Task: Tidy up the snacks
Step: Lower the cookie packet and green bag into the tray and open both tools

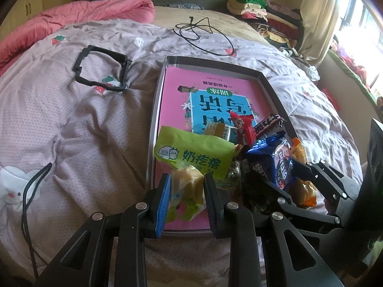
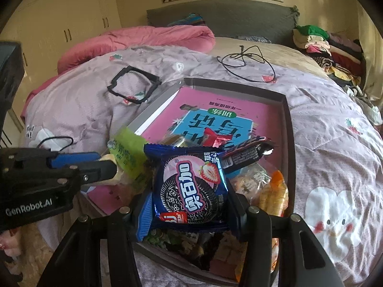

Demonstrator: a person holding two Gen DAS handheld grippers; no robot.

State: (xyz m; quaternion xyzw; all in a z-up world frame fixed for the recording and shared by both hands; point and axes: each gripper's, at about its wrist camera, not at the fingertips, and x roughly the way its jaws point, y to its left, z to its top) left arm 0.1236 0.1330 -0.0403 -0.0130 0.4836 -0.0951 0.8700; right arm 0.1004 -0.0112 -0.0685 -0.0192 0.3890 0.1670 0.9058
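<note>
Lilac quilted bedding (image 1: 79,129) fills the left wrist view, and on it lies a shallow grey tray (image 1: 273,88) lined with a pink book cover (image 1: 172,88), which serves as the landmark. At the tray's near end the left gripper (image 1: 187,199) is clenched on a green milk-snack bag (image 1: 191,154), its pads pinching the bag's clear lower part where yellowish pieces show, so the bag stands up over the near left corner. Just right of it, still at the near end, sits a heap of snacks: a red wrapper (image 1: 245,125), a dark bar (image 1: 269,124) and an orange packet (image 1: 304,186). The right gripper (image 1: 290,169) reaches into that heap from the right edge, grasping a blue cookie pack (image 1: 277,165). Left of the tray, well apart, lies a black plastic frame (image 1: 100,68); beyond the far end a black cable (image 1: 203,32) is looped. In the right wrist view the right gripper (image 2: 189,205) holds the blue cookie pack (image 2: 189,186) upright between its pads, above the tray's (image 2: 286,124) near end, with loose snacks under and beside it, the orange packet (image 2: 275,191) to its right. The left gripper (image 2: 112,167) comes in from the left edge, closed on the green bag (image 2: 126,153) over the tray's left rim. The black frame (image 2: 134,83) lies beyond that rim.
</note>
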